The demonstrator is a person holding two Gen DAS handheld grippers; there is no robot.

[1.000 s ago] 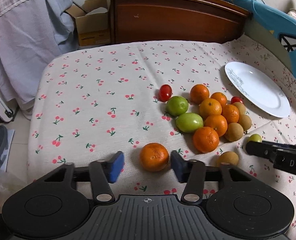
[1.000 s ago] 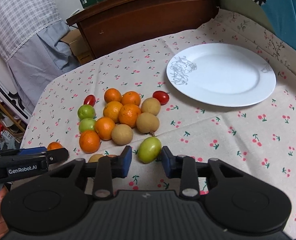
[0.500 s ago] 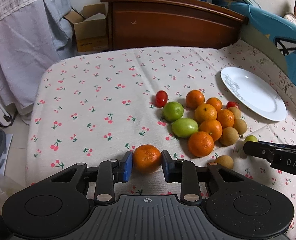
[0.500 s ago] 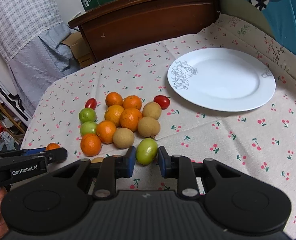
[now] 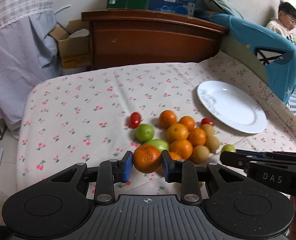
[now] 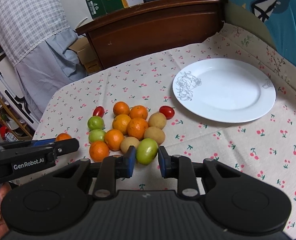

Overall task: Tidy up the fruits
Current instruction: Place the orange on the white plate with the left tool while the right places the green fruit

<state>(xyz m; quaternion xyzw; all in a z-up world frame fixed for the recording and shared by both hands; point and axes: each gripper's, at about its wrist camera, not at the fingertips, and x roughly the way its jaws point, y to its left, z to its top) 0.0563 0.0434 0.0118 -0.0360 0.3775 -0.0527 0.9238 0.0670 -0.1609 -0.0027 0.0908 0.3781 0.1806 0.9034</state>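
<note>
Orange mandarin (image 5: 147, 158) clamped in left gripper (image 5: 147, 167); right gripper (image 6: 147, 159) pinches green fruit (image 6: 147, 151), only right view shows.

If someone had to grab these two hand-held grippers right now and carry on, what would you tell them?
Left hand-held gripper: shut on an orange.
Right hand-held gripper: shut on a green fruit.
The other fruits lie clustered on the cherry-print cloth; the white plate beside them holds nothing.
Done: two fruits gripped.
Left: probably set both on the plate, then sort the rest.
</note>
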